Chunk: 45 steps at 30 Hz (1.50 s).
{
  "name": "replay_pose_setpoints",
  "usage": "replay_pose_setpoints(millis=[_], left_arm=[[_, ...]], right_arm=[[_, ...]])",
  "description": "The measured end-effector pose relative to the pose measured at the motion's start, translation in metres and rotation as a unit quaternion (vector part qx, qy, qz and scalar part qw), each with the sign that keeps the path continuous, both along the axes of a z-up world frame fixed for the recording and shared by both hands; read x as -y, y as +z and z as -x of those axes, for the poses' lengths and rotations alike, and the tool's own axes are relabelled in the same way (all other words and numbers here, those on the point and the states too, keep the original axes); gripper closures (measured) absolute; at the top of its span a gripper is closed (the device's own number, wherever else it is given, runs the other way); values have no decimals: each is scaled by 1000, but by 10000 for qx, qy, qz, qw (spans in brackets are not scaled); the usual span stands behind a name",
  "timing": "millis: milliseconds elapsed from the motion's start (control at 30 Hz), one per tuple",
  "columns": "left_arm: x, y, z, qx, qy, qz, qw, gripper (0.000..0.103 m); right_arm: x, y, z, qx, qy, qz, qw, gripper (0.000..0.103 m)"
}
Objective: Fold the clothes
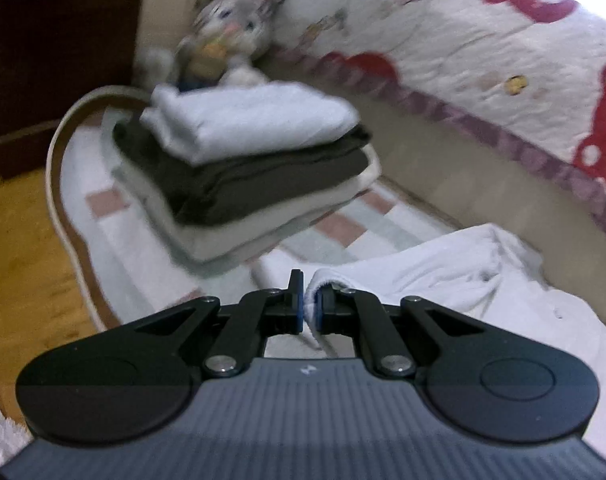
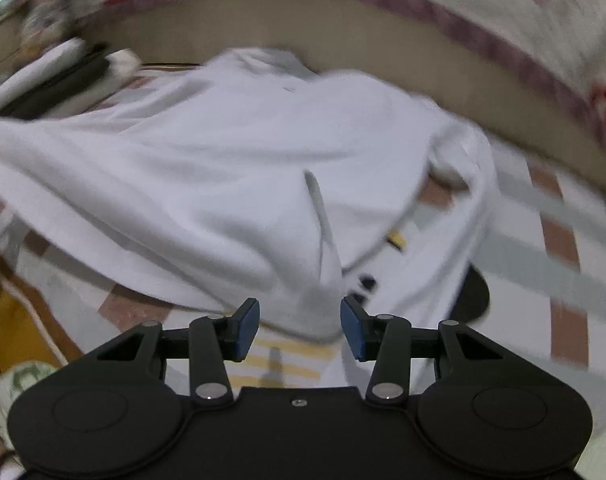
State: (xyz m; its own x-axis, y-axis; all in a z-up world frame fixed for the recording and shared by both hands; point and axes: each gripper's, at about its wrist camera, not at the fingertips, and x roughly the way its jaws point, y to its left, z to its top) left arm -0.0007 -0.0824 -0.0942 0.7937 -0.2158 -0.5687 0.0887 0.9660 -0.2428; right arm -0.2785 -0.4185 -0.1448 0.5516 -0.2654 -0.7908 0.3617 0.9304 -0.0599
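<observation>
left gripper [image 1: 309, 304] clamped on hem of rumpled white cotton garment [image 1: 443, 276] | right gripper [image 2: 299, 328] jaws apart, over it | folded white-and-brown clothes stack [image 1: 243, 168] on checked rug [image 1: 115, 224]

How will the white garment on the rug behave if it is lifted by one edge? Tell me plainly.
Probably floppy: the white garment already drapes in soft folds over the rug. The left gripper pinches only a bunched edge, so the rest would likely sag. It looks light, and unlikely to slip.
</observation>
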Motion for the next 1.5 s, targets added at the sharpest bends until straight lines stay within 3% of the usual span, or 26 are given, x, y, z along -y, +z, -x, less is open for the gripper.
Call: replay_pose_setpoints(millis=[33,167,233,300,367,400,433,567,667,800,867,933,1100,1267,1367,1467,1500], left_arm=[[-1,-3,-2,-64,22,-1,10000,97],[1,-10,-6,-154,28,-15,9999,97],[2,-9,-6,-107,-2,-4,9999,97],[4,-9,-6,-77,-31,-1,10000,97],[4,-10,-7,-107,-46,4,9999,97],[4,-11,-8,-125,-53,6,9999,97],[4,-11,-9,-141,-62,17,9999,97],[4,-13,-16,-445,-279,-126,9985,97],[11,-26,-24,-1048,-382,-862,9900,97],[-1,-37,-28,-1571,-423,-528,9853,97],[-11,-25,-22,-1494,-494,-354,9869,97],[-21,-10,-14,-1335,-570,-226,9892,97],[-53,28,22,-822,-848,-281,9926,97],[-67,31,42,-1154,-1310,-473,9835,97],[-66,30,54,-1196,-1442,-815,9789,97],[-58,24,60,-1153,-1433,-1440,9723,97],[-52,16,58,-1291,-1413,-1740,9660,96]], right_arm=[[-6,-4,-5,-127,149,211,9996,44],[-6,-29,-23,-821,247,446,9953,43],[4,-38,-29,-969,89,379,9945,43],[15,-39,-30,-675,-139,46,9976,43],[26,-39,-30,-328,-375,-318,9982,60],[27,-32,-26,-172,-425,-636,9969,94],[27,-24,-22,-20,-456,-987,9941,95],[27,9,-3,585,-573,-2373,9680,95],[24,34,13,981,-618,-3303,9367,95],[8,67,39,1378,-578,-3809,9125,95],[1,77,53,1561,-631,-4006,9006,95],[-7,87,69,1675,-620,-3924,9023,95],[-10,106,113,1745,-913,-3180,9274,95],[-6,105,134,1687,-1072,-2987,9332,96],[-5,103,141,1624,-1103,-2972,9344,96],[-4,100,149,1560,-1134,-2957,9356,95],[-3,99,151,1539,-1144,-2952,9360,95]])
